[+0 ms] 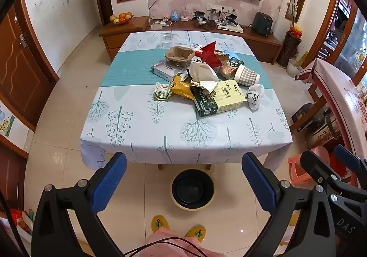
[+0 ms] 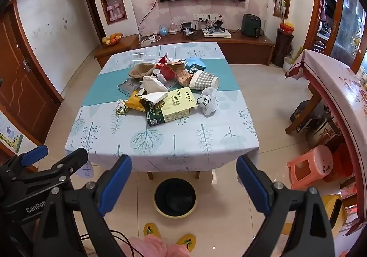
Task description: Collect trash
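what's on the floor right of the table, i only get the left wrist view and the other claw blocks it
Observer: A pink plastic stool stands upright there, apart from the table.
Operator: anything nearer us than that
Observer: A yellow object sits low by the frame edge; I cannot tell what it is.
Operator: is the right claw empty
Observer: Yes, the right claw is wide open with nothing between its pads.
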`<state>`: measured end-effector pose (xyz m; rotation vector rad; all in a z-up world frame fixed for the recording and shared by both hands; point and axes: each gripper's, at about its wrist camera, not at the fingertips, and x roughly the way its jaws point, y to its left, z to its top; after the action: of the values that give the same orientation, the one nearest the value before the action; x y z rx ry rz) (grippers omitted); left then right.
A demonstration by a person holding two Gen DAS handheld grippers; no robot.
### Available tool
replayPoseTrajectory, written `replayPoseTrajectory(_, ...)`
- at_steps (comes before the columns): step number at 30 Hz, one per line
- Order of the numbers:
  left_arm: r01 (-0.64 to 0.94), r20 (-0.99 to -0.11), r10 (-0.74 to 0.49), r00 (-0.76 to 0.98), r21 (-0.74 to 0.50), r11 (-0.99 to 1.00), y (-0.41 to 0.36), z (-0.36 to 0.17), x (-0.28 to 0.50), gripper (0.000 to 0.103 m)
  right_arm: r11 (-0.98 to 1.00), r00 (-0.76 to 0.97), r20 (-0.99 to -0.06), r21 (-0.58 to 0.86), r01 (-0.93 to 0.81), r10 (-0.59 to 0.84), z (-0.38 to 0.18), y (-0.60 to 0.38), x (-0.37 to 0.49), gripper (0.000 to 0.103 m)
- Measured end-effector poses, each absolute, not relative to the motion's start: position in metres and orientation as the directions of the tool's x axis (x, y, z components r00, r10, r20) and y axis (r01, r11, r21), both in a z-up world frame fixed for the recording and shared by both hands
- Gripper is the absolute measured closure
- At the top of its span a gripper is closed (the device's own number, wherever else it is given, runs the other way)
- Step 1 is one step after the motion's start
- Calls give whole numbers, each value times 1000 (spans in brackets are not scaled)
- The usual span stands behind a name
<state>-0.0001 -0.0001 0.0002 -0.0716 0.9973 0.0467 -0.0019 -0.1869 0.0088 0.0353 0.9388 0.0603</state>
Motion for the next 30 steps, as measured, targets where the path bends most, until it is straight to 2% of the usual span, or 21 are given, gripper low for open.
replayPoseTrajectory(11, -69, -837, 4, 547, -40, 997, -6, 5, 0, 7, 998, 584, -809, 54, -28, 60, 9, -190, -2, 10)
replayPoseTrajectory(25, -64, -837, -17, 547, -62, 996, -11, 2, -7, 9, 996, 576, -813, 76, -38, 84, 3, -194, -6, 18)
replayPoseTrajectory(30, -61, -834, -26, 551, -72, 996, -11, 4, -9, 18, 996, 580, -810, 77, -49, 91, 5, -196, -7, 20)
